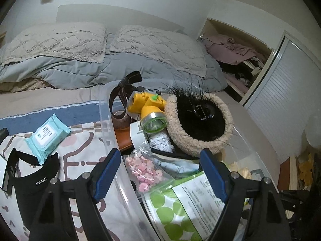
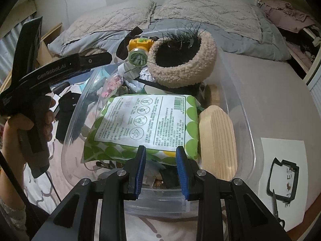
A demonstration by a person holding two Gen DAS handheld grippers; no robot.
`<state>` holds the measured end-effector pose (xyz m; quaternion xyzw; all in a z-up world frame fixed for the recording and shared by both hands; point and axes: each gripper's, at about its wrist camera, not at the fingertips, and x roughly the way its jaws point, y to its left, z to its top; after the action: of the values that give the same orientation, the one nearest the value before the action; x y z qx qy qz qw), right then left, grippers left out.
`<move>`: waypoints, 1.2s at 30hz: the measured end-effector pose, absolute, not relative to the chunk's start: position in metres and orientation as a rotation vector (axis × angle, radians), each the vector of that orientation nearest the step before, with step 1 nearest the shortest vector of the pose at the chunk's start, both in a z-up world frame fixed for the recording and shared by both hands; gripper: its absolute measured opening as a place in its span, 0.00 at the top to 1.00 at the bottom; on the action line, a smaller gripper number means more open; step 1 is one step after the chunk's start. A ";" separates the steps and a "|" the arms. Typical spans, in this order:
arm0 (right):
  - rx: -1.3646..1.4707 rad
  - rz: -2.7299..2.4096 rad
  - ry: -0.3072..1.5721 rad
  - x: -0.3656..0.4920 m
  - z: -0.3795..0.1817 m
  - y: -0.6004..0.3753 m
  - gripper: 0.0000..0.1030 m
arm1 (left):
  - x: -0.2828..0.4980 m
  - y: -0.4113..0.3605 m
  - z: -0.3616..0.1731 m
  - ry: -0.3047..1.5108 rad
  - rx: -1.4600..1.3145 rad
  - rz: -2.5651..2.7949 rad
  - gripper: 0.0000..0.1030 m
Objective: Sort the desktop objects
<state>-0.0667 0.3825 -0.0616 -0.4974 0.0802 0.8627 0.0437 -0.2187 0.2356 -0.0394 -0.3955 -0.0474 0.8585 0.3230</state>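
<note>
Setting: a clear plastic storage bin (image 2: pixel 243 108) stands on a patterned bed cover (image 1: pixel 80 150), already crowded with sorted things.
Left gripper (image 1: pixel 158 172): jaws spread wide and empty, straddling the bin's near wall, one finger outside and one over the contents; nothing is pressed between the pads.
Right gripper (image 2: pixel 161 170): jaws narrowed to a small gap just over the bin's near edge, close to the green-dotted packet (image 2: pixel 146 124); they hold nothing that I can make out.
In the bin: the packet lies flat on top; a bag of pink beads (image 1: pixel 145 173), a yellow headlamp (image 1: pixel 149 108), a fleecy hat with black feathers (image 1: pixel 200 124) and a wooden block (image 2: pixel 217 142) sit around it.
Left to sort: a wet-wipes pack (image 1: pixel 47 135) and a black sun visor (image 1: pixel 33 182) lie on the cover outside the bin, beside the left gripper.
Wipes pack, handling: probably soft, moderately heavy for its size, with slick film; a pinch across the narrow width near the middle should hold, avoiding the lid flap.
Visor, handling: likely light, with a stiff, curved brim; the brim edge gives the firmest hold, while the strap would dangle.
Risk: the bead bag is thin and slippery, so anything dropped in may slide over it.
</note>
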 end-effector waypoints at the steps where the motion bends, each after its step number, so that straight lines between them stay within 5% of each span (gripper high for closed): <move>1: -1.518 2.639 0.247 -0.068 -0.061 0.382 0.71 | -0.218 0.236 -0.040 -0.116 -1.040 2.251 0.21; 17: -1.331 2.636 0.386 -0.082 -0.052 0.393 0.71 | -0.189 0.234 -0.024 0.021 -0.999 2.242 0.21; 27: -1.141 2.661 0.408 -0.061 -0.038 0.407 0.71 | -0.166 0.228 -0.007 0.075 -0.953 2.261 0.01; 29: -1.115 2.663 0.412 -0.059 -0.036 0.410 0.53 | -0.163 0.225 -0.003 0.080 -0.938 2.271 0.01; 30: -1.097 2.652 0.414 -0.057 -0.035 0.412 0.25 | -0.162 0.224 -0.003 0.080 -0.935 2.276 0.01; 31: -1.073 2.645 0.411 -0.055 -0.033 0.413 0.11 | -0.161 0.223 -0.001 0.082 -0.934 2.280 0.01; 35: -1.012 2.634 0.369 -0.050 -0.026 0.414 0.09 | -0.159 0.219 -0.001 0.099 -0.933 2.300 0.01; 36: -1.001 2.627 0.362 -0.049 -0.026 0.415 0.01 | -0.160 0.218 -0.001 0.099 -0.933 2.303 0.01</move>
<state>-0.0488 0.4145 -0.0256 -0.3491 0.1261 0.9159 0.1528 -0.1598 0.2183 -0.0011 -0.3554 0.0378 0.8769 0.3215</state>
